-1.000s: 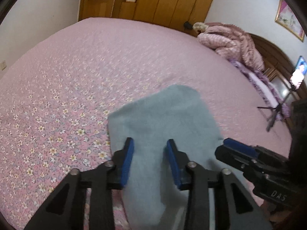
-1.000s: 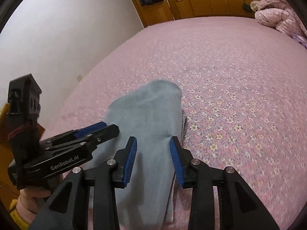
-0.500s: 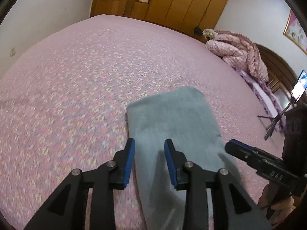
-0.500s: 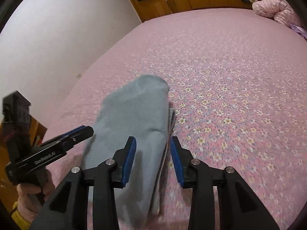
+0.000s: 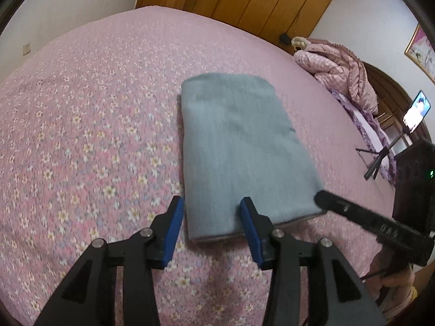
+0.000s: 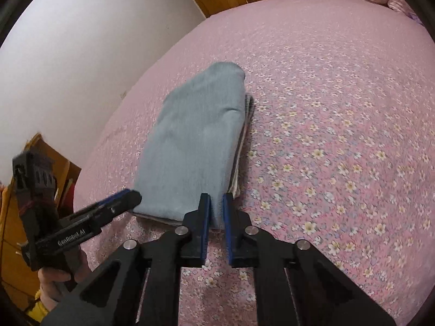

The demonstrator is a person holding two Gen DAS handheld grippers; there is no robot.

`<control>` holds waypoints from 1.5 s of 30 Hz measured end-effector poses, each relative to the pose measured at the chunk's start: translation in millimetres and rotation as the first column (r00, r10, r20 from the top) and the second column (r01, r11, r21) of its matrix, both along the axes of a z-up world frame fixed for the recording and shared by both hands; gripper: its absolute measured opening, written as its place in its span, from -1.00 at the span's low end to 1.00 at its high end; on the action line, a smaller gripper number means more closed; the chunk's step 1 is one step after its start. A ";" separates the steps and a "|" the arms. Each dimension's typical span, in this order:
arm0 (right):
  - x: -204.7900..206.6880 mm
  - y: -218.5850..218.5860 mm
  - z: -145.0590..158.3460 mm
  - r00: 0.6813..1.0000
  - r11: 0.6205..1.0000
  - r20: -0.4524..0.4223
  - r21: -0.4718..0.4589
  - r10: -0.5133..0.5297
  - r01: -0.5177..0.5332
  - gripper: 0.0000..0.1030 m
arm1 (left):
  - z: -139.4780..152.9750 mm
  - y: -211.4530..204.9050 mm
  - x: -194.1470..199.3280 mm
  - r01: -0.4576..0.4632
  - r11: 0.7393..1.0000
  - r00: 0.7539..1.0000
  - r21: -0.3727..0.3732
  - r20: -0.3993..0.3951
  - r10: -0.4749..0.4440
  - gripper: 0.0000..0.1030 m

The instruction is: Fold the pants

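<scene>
Pants [image 5: 239,149] — a grey-blue folded bundle — lie flat on the pink flowered bed [image 5: 81,125], near the edge closest to you, long axis running away from you. Several stacked layers show along the bundle's right side in the right wrist view, so the folds look largely done. Judged remaining: one more fold of the near end over the far end, or only squaring and smoothing; I cannot tell which you intend.

Left to right:

Your left hand-held gripper [image 5: 210,229] stands about half open at the near left corner of the bundle. Its jaws have just been opening. The near hem sits between the blue pads [image 5: 174,225], but no pad presses on it — nothing is held. Slight blur here.

Your right hand-held gripper [image 6: 216,224] is at the near right corner. Its jaws have just been closing and now stand almost together, with a strip of the near edge of the pants pinched between the pads. From the left wrist view its closed tip meets that same corner.

Bedding [image 5: 337,68] is heaped at the far right of the bed, well apart from the pants.
</scene>
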State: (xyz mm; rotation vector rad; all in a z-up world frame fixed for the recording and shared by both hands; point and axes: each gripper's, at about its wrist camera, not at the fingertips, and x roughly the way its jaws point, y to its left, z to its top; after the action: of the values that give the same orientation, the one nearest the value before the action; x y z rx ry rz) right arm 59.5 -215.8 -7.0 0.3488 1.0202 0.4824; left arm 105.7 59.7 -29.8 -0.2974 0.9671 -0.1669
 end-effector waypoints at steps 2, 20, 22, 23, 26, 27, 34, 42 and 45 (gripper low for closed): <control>4.9 0.3 -7.7 1.000 1.000 -0.008 -0.010 -0.007 0.007 -0.79 | -6.2 -2.7 0.7 0.001 1.000 1.000 0.023 -0.010 -0.001 0.00; -0.1 -5.7 -21.7 0.999 0.997 -0.022 -0.066 -0.048 0.046 -0.49 | -9.6 -12.9 -13.1 -0.043 0.993 0.999 0.111 -0.004 0.044 0.39; -2.0 -3.9 -14.3 0.999 0.994 0.005 -0.104 -0.046 0.046 -0.49 | -8.4 -13.4 -18.3 -0.044 0.991 0.999 0.126 -0.009 0.045 0.48; -5.7 -2.2 -8.6 0.999 0.990 0.026 -0.136 -0.043 0.046 -0.48 | -8.0 -14.3 -21.3 -0.041 0.990 0.999 0.132 -0.014 0.043 0.52; -14.0 -0.8 1.6 0.997 0.986 0.060 -0.162 -0.039 0.048 -0.33 | -8.1 -14.7 -31.0 -0.039 0.991 0.999 0.131 -0.021 0.042 0.55; -17.3 -0.1 3.4 0.997 0.985 0.067 -0.167 -0.037 0.048 -0.25 | -7.4 -15.4 -34.6 -0.038 0.991 0.999 0.126 -0.022 0.042 0.58; -43.0 3.4 15.6 0.994 0.972 0.106 -0.230 -0.019 0.043 0.17 | -3.8 -20.5 -51.0 -0.052 0.989 0.997 0.138 -0.048 0.059 0.70; -60.8 0.3 5.7 0.996 0.958 0.084 -0.281 -0.029 0.051 0.31 | -10.0 -37.4 -59.6 -0.034 0.983 0.996 0.183 -0.080 0.050 0.77; -61.0 3.4 -1.2 0.997 0.951 0.078 -0.305 -0.030 0.053 0.32 | -13.0 -41.9 -60.0 -0.029 0.982 0.995 0.185 -0.090 0.047 0.77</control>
State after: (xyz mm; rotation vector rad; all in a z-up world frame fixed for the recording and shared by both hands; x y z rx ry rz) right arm -1.6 -212.4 -8.2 0.0739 0.9977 0.2896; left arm 45.7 17.8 -42.8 -0.1553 1.0616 -0.0284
